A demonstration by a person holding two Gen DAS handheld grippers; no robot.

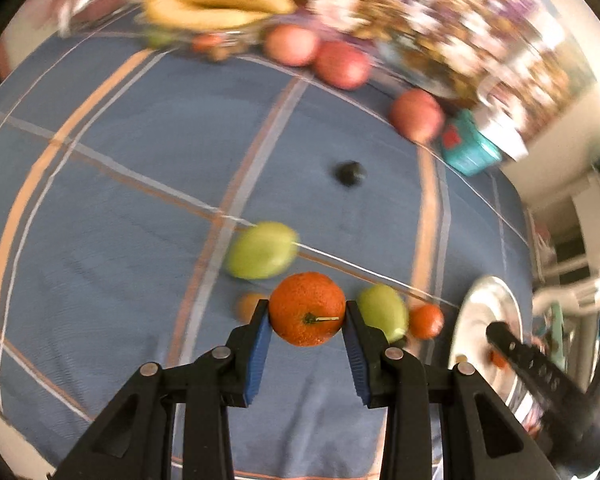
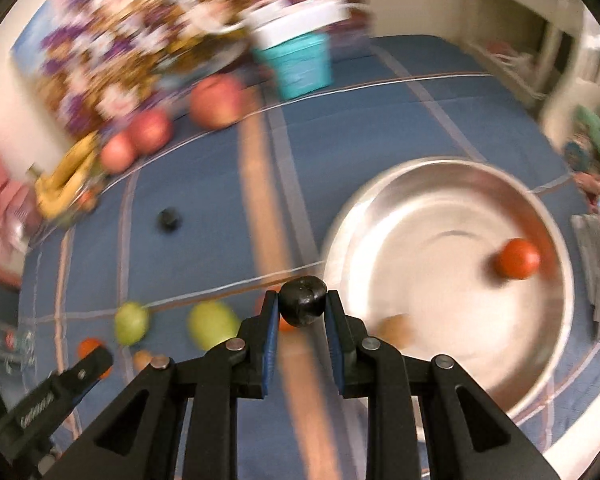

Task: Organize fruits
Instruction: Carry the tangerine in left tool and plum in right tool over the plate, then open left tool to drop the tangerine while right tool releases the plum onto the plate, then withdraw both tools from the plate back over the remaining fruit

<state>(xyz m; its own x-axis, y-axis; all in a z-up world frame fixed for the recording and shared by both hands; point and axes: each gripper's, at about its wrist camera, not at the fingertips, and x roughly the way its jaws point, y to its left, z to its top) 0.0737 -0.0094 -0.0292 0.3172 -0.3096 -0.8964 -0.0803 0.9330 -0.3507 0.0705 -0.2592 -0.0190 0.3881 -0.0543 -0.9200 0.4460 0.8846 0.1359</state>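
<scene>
My left gripper is shut on an orange mandarin, held above the blue checked cloth. My right gripper is shut on a small dark plum, just left of a wide steel bowl. One orange fruit lies inside that bowl. On the cloth below lie two green fruits, a small mandarin and another dark plum. The right gripper's arm shows at the right edge of the left wrist view, over the bowl.
Along the far edge of the cloth sit bananas, three red apples and a teal box before a flowered fabric. Both views are motion-blurred. Pale walls and furniture stand to the right.
</scene>
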